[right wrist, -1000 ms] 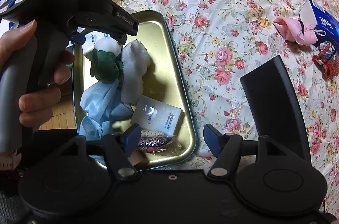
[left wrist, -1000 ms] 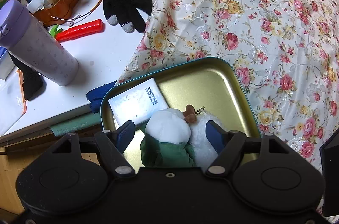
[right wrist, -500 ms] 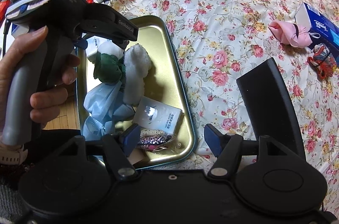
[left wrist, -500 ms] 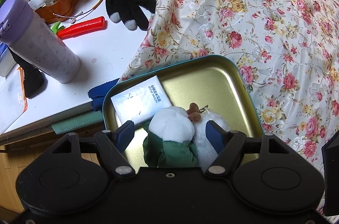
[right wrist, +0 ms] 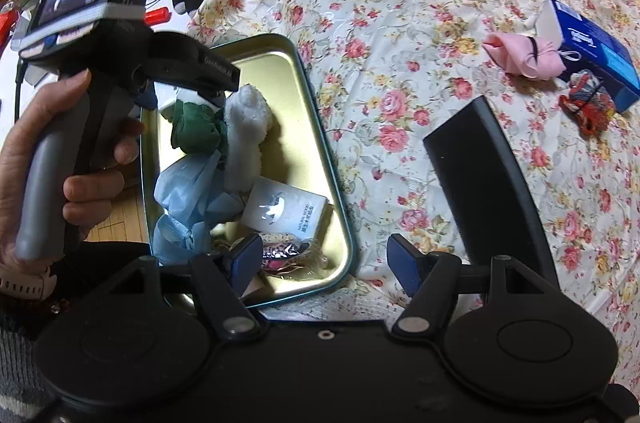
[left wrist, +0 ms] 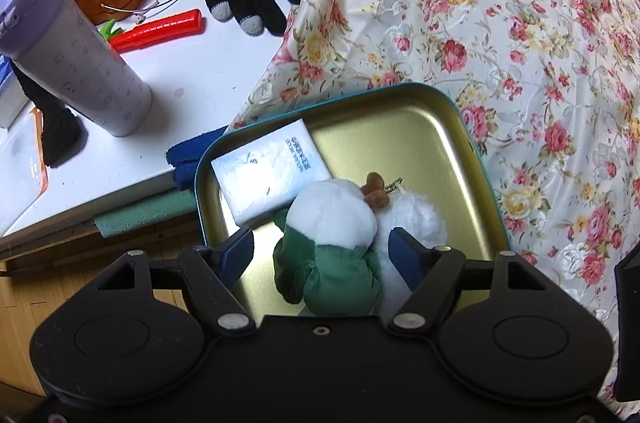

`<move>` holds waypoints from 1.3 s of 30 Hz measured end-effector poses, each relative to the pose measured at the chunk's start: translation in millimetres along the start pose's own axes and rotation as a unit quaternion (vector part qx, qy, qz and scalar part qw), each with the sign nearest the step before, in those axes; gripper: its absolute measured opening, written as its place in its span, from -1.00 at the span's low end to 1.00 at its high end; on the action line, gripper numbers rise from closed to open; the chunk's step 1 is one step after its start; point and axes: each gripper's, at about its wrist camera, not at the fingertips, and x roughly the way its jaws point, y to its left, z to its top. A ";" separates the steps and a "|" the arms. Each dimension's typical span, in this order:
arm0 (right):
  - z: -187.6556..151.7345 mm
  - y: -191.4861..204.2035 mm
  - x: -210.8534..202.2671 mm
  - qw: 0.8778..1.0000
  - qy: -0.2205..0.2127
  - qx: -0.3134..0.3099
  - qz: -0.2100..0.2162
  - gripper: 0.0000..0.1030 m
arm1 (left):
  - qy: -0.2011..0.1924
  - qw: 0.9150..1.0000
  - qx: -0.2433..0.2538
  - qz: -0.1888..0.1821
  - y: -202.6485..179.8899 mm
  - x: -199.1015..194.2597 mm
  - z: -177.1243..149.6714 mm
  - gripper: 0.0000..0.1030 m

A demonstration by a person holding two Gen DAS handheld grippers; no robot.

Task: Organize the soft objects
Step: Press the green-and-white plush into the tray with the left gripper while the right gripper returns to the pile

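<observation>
The flowered cloth (left wrist: 500, 35) fills the right and upper part of both views. On it, at lower centre of the left wrist view and left of centre in the right wrist view, lies the teal-rimmed gold tin (left wrist: 448, 127). Inside the tin are a white tissue pack (left wrist: 268, 171) at its upper left corner, a green-and-white plush (left wrist: 332, 235) and a fluffy white plush (left wrist: 416, 223) side by side, a crumpled blue bag (right wrist: 184, 199), a second white pack (right wrist: 288, 211) and a small patterned pouch (right wrist: 280, 255).

The left gripper (left wrist: 322, 247) hangs over the two plush toys with its jaws about half apart; the blue pads stand beside the toys, and whether the right-hand pad touches the white fluff cannot be told. The right gripper (right wrist: 324, 259) sits at the tin's lower right corner, its jaws opening, with only the tin's rim and cloth between them.

At the right of the right wrist view lie a pink cloth bundle (right wrist: 524, 55) and a red patterned bundle (right wrist: 588, 107).
</observation>
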 end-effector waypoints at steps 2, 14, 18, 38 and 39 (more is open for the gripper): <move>-1.7 -2.4 -4.7 1.000 -0.004 0.003 -0.001 0.38 | 0.001 1.000 0.002 0.004 -0.2 0.5 -0.9 0.37; -13.4 -54.1 -43.7 0.997 -0.042 0.061 -0.024 0.71 | 0.002 1.000 0.000 0.008 6.4 1.8 -5.8 0.37; -16.5 -90.0 -56.5 0.992 -0.057 0.099 -0.049 0.87 | 0.002 1.000 0.002 0.009 8.1 1.6 -8.0 0.37; -17.4 -287.0 12.1 0.943 0.010 0.319 -0.096 0.98 | 0.003 0.999 0.026 0.021 -2.2 5.9 -8.9 0.38; -16.7 -295.5 21.8 0.939 0.016 0.331 -0.089 0.98 | 0.003 0.999 0.026 0.021 -2.2 6.0 -8.9 0.38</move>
